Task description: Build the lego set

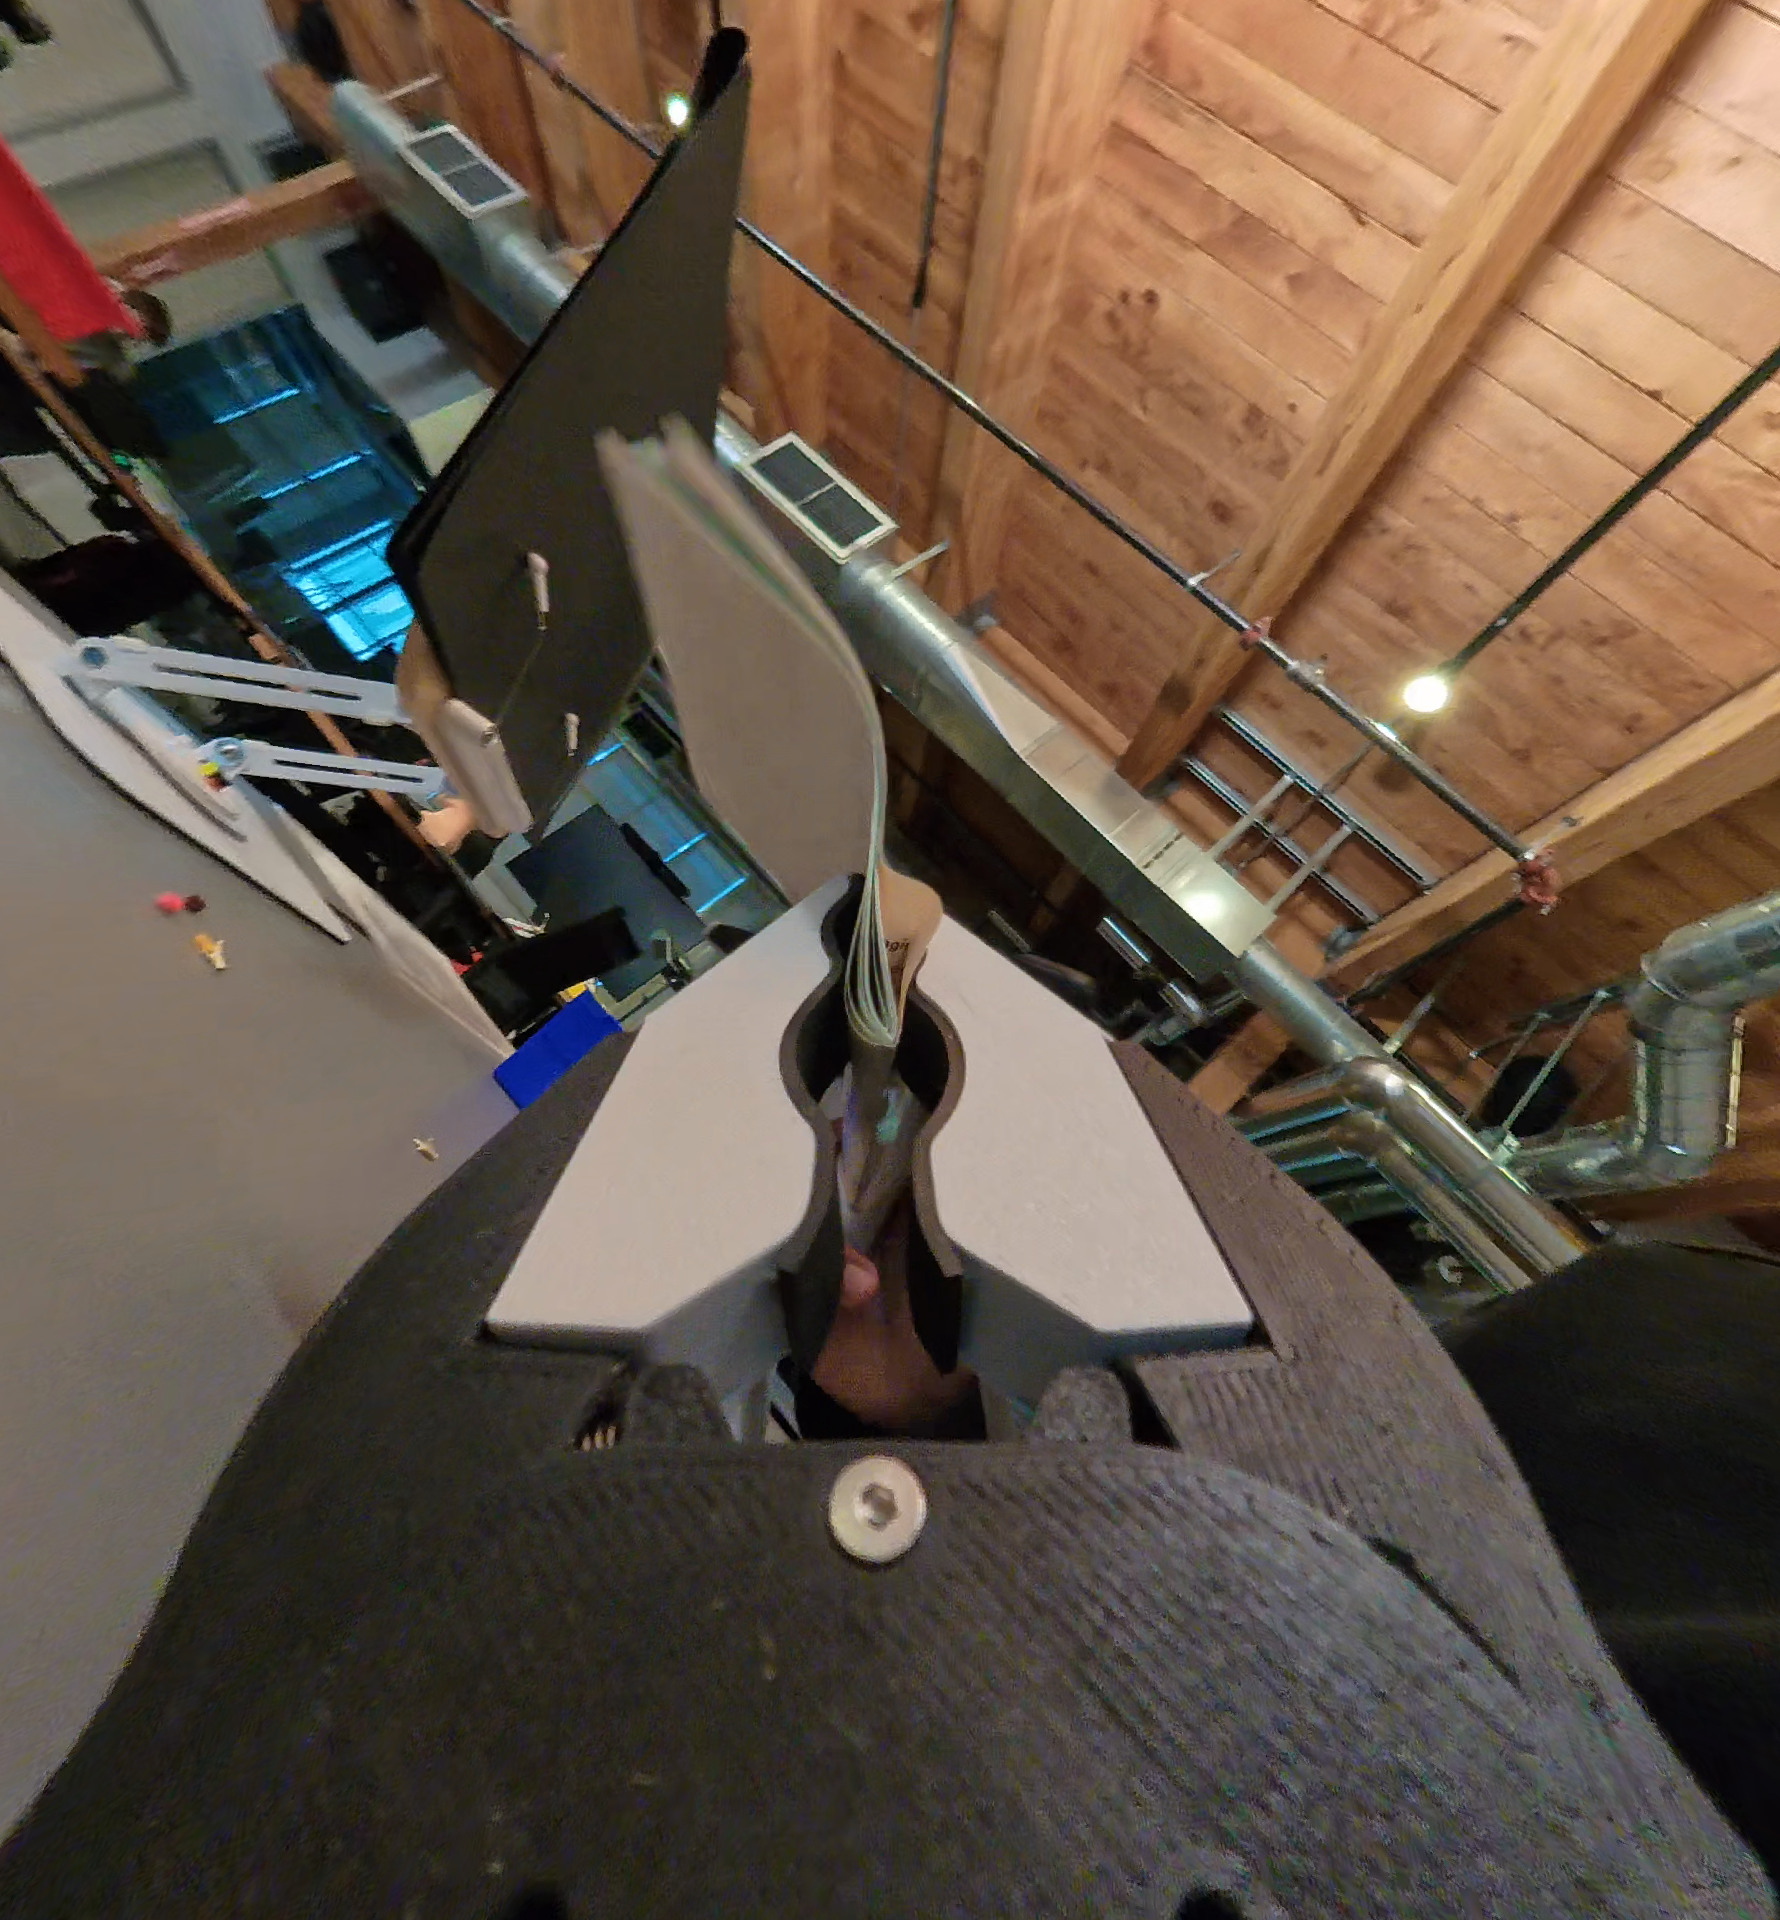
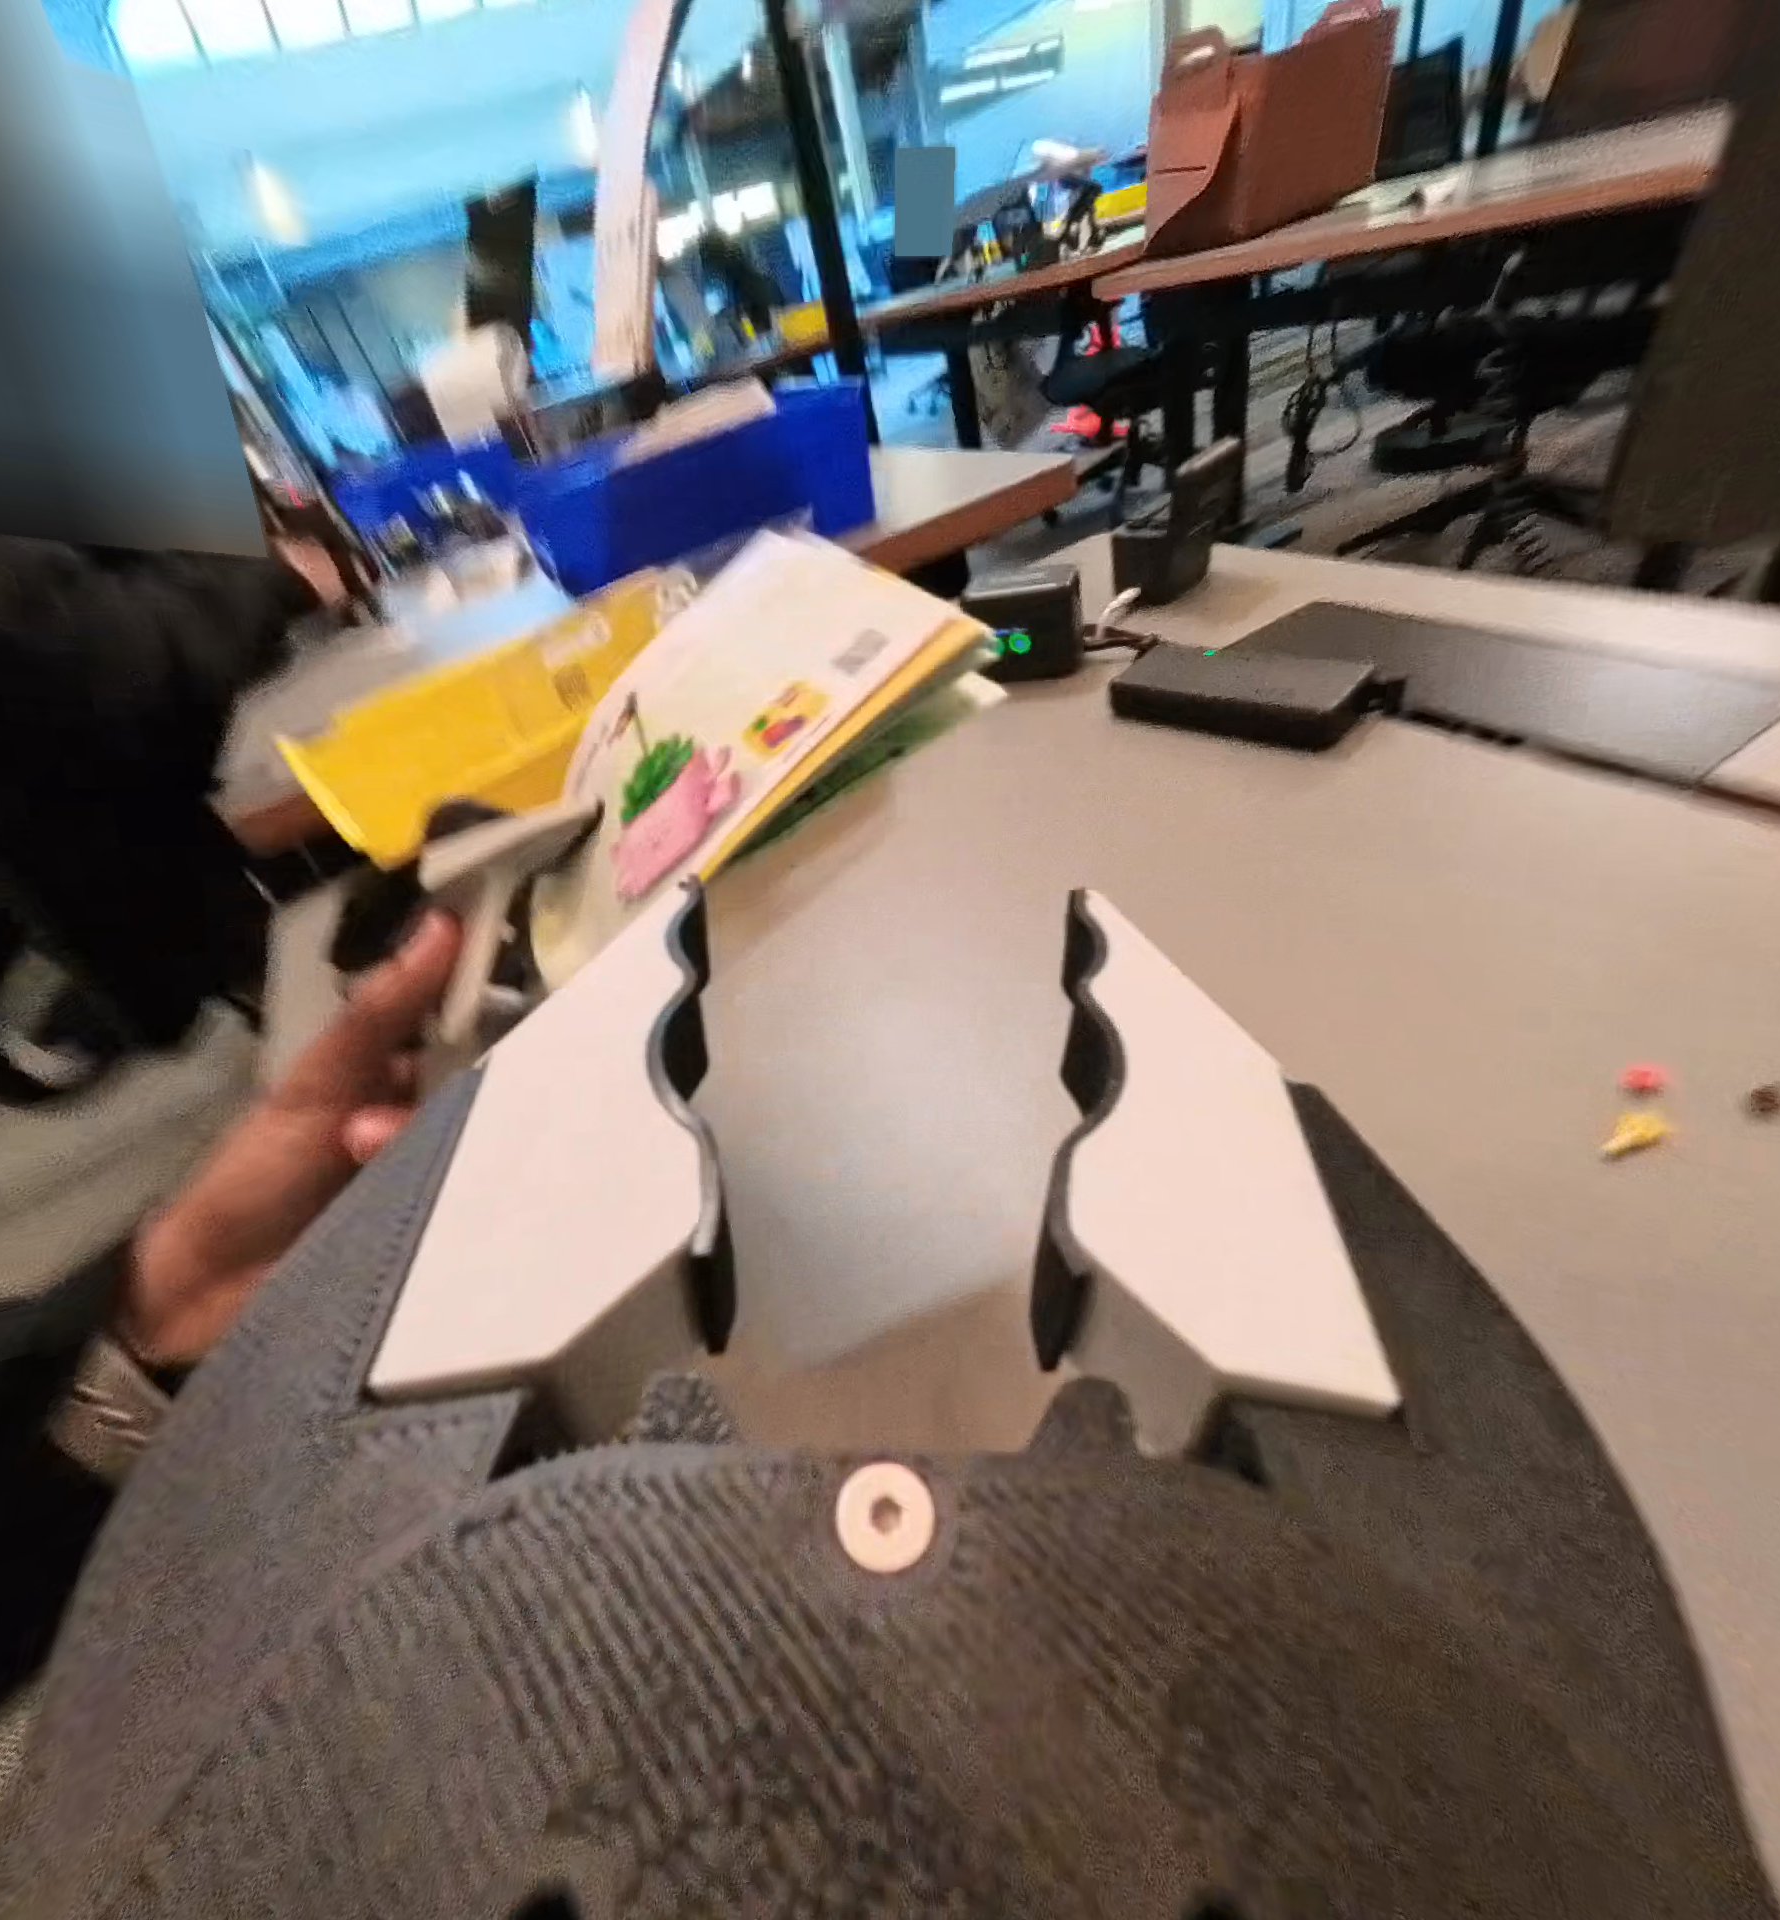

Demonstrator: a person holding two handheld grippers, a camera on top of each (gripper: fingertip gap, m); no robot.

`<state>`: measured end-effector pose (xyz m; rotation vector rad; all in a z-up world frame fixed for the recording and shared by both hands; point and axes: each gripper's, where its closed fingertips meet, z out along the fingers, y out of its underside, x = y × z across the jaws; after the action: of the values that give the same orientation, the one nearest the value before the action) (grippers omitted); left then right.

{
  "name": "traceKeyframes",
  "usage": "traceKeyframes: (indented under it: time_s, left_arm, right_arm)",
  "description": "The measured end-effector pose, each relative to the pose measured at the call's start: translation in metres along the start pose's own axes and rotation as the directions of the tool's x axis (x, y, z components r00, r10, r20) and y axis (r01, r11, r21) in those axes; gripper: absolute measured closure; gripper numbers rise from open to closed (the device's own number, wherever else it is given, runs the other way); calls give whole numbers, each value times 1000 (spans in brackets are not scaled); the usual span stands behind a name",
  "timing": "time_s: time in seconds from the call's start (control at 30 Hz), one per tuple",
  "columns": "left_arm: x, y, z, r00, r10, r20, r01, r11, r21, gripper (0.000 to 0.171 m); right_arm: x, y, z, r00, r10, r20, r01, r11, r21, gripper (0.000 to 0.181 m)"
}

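Right wrist view: we see the grey tabletop [image 2: 1281,935], then the booklet [image 2: 761,717] lifted above it, pinched by our left tongs [image 1: 870,997]; right tongs [image 2: 886,914] spread, empty; tiny bricks [image 2: 1634,1132] lie right.

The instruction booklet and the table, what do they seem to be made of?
The instruction booklet looks like thin glossy printed paper: its stacked page edges show, and it bends where the left hand-held gripper clamps it. The table looks like a matte grey laminate, smooth and without grain, though its core cannot be seen.
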<state>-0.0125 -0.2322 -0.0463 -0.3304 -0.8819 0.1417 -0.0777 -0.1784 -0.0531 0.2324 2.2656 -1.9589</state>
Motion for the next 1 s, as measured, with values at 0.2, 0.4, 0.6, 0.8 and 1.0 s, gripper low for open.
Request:
traceKeyframes:
  time_s: [0.2,0.4,0.6,0.8,1.0]
  left_arm:
    - [14,11,9,996,-4,-94,-1,999,-51,171]
    - [16,25,16,995,3,-98,-15,992,-129,171]
    - [17,30,17,995,-2,-103,-14,988,-152,171]
    - [11,34,19,998,34,-58,-43,985,-166,165]
    - [9,42,23,998,37,-52,-46,981,-187,157]
  right_arm:
    - [-14,-8,0,812,494,310,-514,858,-20,104]
    - [-37,-11,-4,726,527,442,-557,827,-70,141]
    - [-50,-16,-11,739,464,488,-505,861,-55,181]
    - [-45,-9,-18,781,441,442,-475,879,-38,181]
    - [-39,-4,-34,796,445,411,-481,876,-17,181]
